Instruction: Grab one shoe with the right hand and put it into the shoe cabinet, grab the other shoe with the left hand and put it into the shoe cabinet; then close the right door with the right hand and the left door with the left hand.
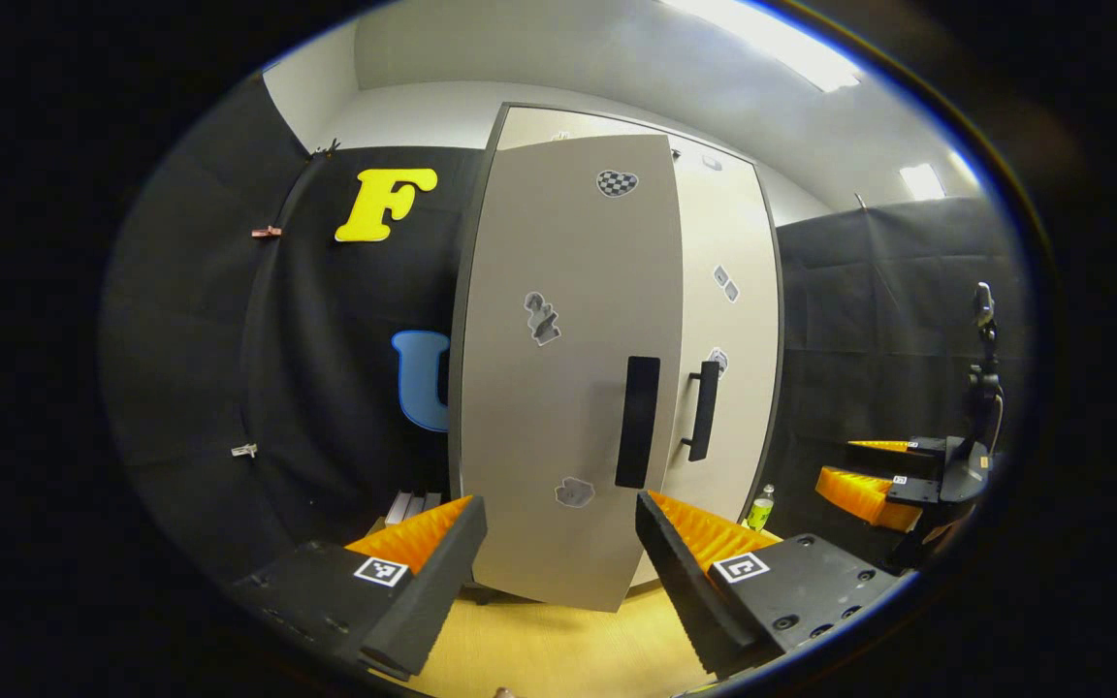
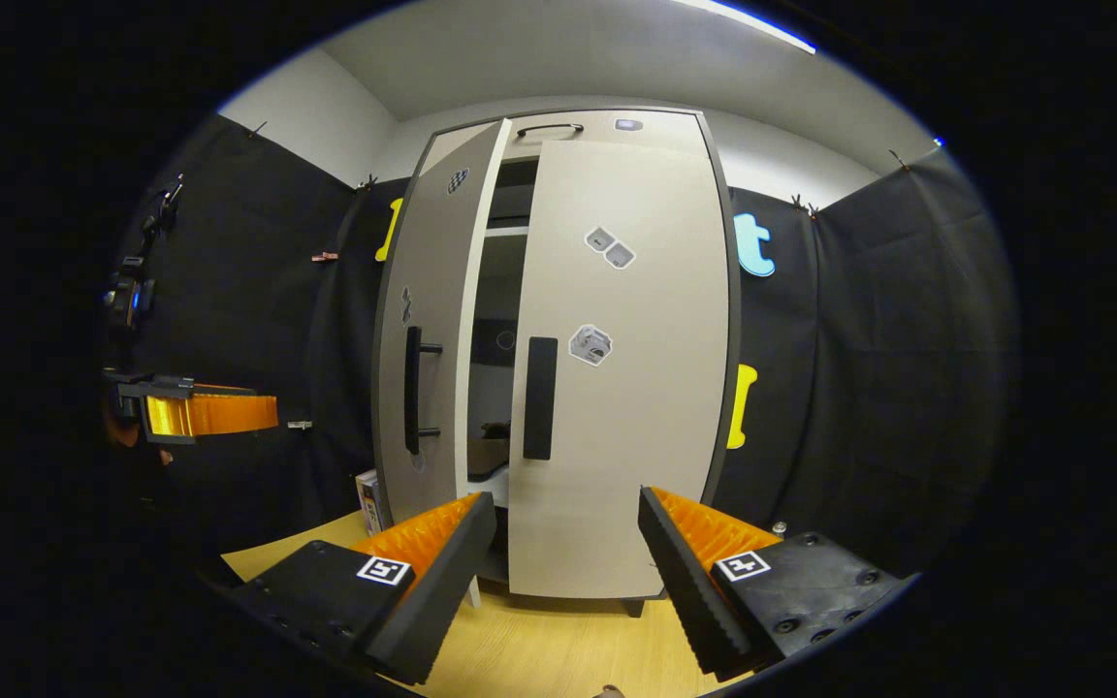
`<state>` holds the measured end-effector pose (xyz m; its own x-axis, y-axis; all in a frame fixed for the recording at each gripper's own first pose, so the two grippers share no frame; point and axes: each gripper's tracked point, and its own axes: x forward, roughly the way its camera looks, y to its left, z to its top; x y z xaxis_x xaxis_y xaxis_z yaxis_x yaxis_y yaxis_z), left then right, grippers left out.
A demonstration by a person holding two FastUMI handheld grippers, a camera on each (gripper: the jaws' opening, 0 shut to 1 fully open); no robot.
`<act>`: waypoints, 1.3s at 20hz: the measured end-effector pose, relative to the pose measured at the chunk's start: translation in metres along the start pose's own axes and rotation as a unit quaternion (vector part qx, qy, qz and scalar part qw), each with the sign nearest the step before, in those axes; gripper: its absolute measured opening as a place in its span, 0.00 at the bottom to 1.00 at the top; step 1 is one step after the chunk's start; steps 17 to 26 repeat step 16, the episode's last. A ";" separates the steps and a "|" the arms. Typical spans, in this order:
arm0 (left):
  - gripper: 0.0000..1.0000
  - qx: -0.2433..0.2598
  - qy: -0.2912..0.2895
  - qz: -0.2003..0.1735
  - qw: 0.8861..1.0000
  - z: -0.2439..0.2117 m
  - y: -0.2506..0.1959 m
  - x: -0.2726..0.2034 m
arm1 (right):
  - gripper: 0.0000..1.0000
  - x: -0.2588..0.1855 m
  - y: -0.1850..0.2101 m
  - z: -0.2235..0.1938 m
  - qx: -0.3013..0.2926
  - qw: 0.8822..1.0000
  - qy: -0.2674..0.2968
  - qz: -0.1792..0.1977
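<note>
My left gripper (image 1: 558, 543) is wide open, holds nothing and touches nothing; its fingers frame the lower part of the left door (image 1: 568, 388). My right gripper (image 2: 568, 543) is equally wide open and empty, and its fingers frame the lower edge of the right door (image 2: 617, 388). In the right gripper view, my left gripper (image 2: 205, 412) shows at the far left, well apart from the shoe cabinet (image 2: 617, 121).

Both doors stand ajar. In the right gripper view a dark gap lies between them, the left door (image 2: 428, 320) swung out further than the right. Through the gap I see interior shelving and, low inside, a dark shape (image 2: 493, 431) that may be a shoe; it is too small to confirm. I see no shoe on the floor (image 2: 558, 650) in front of the cabinet.

Judgement: the two placing steps appear complete, since both grippers are empty. Remaining: close the right door with my right gripper, then the left door with my left gripper. Neither gripper contacts a door or a handle (image 2: 540, 397) yet.
</note>
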<state>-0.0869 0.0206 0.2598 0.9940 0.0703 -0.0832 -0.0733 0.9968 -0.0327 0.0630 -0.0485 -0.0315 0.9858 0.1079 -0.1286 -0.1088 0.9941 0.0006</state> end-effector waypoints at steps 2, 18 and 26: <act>0.98 0.001 0.001 0.001 1.000 -0.001 0.001 0.001 | 0.98 0.002 -0.001 0.000 0.005 1.000 0.001 -0.001; 0.98 0.012 -0.012 -0.017 1.000 0.004 -0.025 0.028 | 0.98 0.029 -0.001 0.004 0.012 1.000 -0.008 0.016; 0.98 0.012 -0.012 -0.017 1.000 0.004 -0.025 0.028 | 0.98 0.029 -0.001 0.004 0.012 1.000 -0.008 0.016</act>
